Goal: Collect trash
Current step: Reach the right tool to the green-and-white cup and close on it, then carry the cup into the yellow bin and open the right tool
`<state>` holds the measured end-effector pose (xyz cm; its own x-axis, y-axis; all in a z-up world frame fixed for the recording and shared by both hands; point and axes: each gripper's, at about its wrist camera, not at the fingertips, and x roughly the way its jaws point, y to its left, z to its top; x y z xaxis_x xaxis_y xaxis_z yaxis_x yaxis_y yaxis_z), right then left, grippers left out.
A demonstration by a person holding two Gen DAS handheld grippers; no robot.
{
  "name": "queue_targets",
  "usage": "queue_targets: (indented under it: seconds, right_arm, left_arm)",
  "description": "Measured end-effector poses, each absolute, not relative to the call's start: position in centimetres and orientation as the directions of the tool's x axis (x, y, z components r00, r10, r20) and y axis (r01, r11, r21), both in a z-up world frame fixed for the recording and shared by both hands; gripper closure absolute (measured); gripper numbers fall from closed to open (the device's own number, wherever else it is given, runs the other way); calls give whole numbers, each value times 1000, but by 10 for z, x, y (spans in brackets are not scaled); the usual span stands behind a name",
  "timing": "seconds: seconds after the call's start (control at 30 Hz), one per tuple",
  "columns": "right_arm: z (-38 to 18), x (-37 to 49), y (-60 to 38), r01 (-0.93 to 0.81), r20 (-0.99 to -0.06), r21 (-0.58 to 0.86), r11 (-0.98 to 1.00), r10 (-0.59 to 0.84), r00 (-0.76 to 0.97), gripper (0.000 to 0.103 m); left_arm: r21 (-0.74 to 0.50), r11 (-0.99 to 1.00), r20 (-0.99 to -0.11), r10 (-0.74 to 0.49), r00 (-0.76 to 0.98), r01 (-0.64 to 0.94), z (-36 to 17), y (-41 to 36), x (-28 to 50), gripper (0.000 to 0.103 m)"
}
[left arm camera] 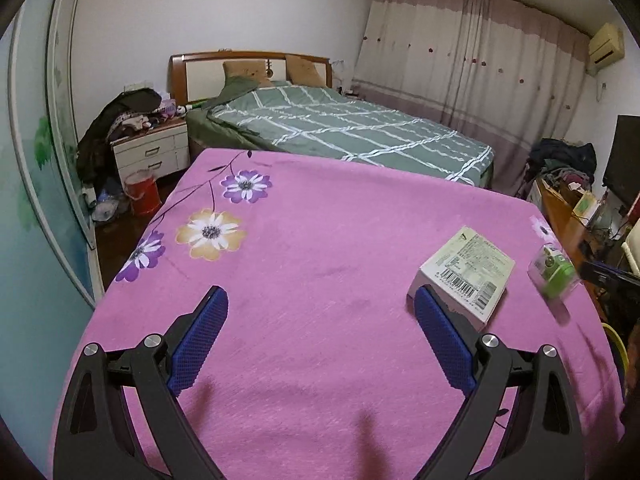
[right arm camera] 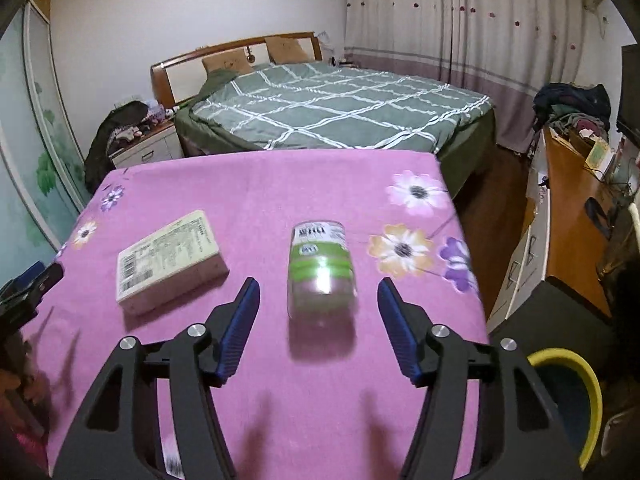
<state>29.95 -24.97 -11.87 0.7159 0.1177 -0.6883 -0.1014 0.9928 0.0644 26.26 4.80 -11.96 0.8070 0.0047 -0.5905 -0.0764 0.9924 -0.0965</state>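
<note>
Jaws first: your right gripper (right arm camera: 318, 304) has its two blue-padded jaws spread wide apart, hovering above the pink flowered cloth on the tabletop (right arm camera: 260, 184), with nothing between the pads. Straight ahead of that gap lies one small clear plastic jar with a green label band (right arm camera: 321, 268), on its side, blurred in the right wrist view; white and dark print runs across its far end, but you cannot read it. Your left gripper (left arm camera: 320, 320) is likewise spread wide, holding nothing, and its right-hand pad sits just beside the near corner of one flat pale-green rectangular cardboard box (left arm camera: 466, 276). That box lies flat on the cloth with its printed face up: a black barcode along the near edge and blocks of fine text above it, too small to read. From the left wrist view, the jar rests near the box at the right edge of the tabletop, apart from it. Count two pieces on the cloth: one box, one jar. Below the tabletop's right side stands one round yellow-rimmed bin (right arm camera: 576, 392). Beyond the tabletop is one bed with a green checked cover (right arm camera: 340, 108).
</note>
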Motion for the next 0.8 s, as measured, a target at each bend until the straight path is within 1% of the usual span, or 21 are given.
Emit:
queue_targets:
  seconds: [0.1,0.23,0.47,0.5,0.6,0.8]
  right_arm:
    - [-130,319,-247,-87,-716,64,994,106,690,42]
    - [-143,334,-246,-82,-745,74,994,110,658,42]
    - [-157,346,-244,-74,-761,75,994,105,640,42]
    - [-158,348,-244,-73,-763,76,994,105,638,43]
    - [-162,352,-243,-68,-772,71,995,98,628,53]
    - [-165,350,-246,-58,-773,81,995,99,627,54]
  left_arm:
    - [-85,994,-588,9,809,-73,-120,46,263,10]
    - [-99,992,-587,4,810,-77,-120,47,261,10]
    - [-93,993,-587,4,810,-72,-118,42,259,10]
    - [-91,993,-586,4,810,-71,-118,42,259,10]
    - [-89,994,-586,3,810,-68,-118,40,259,10]
    - [-88,994,-586,1,811,-64,-117,37,257,10]
